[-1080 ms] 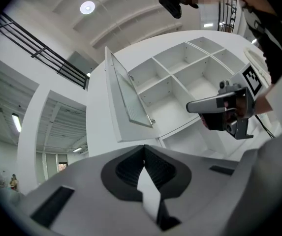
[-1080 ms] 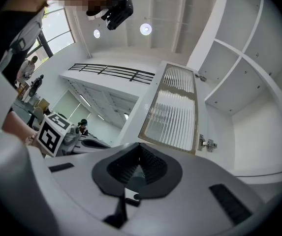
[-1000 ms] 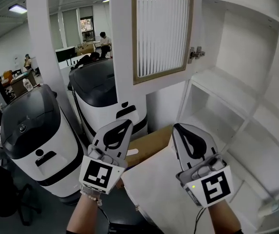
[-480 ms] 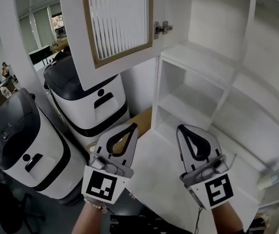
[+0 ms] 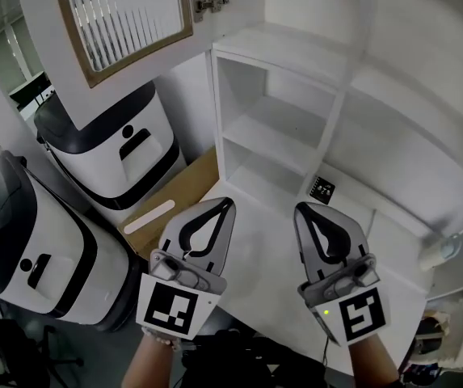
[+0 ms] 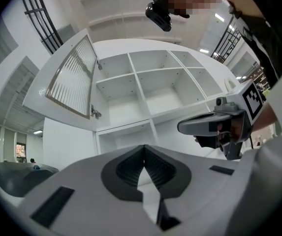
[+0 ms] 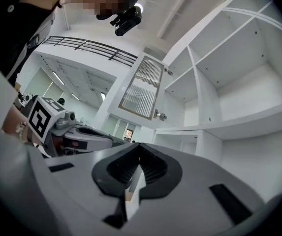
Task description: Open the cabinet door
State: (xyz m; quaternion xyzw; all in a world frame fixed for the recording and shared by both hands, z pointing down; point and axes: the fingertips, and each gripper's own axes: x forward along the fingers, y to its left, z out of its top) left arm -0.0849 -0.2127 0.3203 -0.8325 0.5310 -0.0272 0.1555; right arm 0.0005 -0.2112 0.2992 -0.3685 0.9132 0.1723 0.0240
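Your left gripper, right gripper drop away from cabinet door. Door wide open. Jaws pinched shut, empty. Job looks done.

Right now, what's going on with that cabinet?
A person holds a gripper in each hand. The left gripper and the right gripper are both shut on nothing, side by side above the white counter. The cabinet door with ribbed glass stands swung open at upper left, neither gripper touching it, and the white shelves show.
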